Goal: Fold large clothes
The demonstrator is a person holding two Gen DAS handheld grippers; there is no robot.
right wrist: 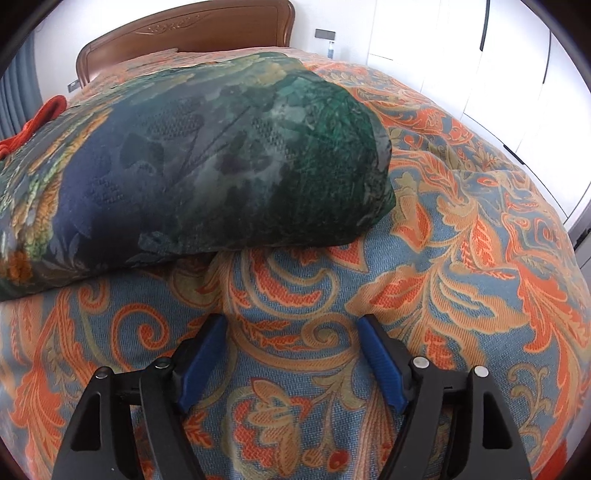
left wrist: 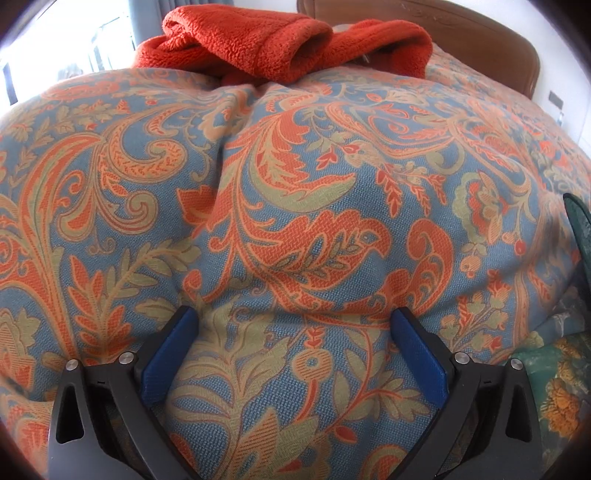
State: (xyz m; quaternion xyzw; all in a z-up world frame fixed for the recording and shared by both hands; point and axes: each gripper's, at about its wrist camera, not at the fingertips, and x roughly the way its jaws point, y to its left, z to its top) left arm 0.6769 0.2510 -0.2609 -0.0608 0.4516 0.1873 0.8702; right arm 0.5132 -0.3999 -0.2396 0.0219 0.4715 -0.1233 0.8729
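A folded dark green and blue patterned garment (right wrist: 207, 158) lies on the bed, in the upper left of the right wrist view. Its edge also shows at the right border of the left wrist view (left wrist: 554, 387). A crumpled orange-red fleece garment (left wrist: 280, 40) lies at the far side of the bed; a bit of it shows at the left (right wrist: 44, 110). My right gripper (right wrist: 291, 321) is open just in front of the folded garment, with only bedspread between its blue pads. My left gripper (left wrist: 294, 314) stands wide open over the bedspread, holding nothing.
A blue and orange floral bedspread (left wrist: 295, 229) covers the whole bed, with soft creases. A brown wooden headboard (right wrist: 184, 33) stands at the far end. White cupboard doors (right wrist: 517, 74) line the right side, and a bright window (left wrist: 74, 48) is at the far left.
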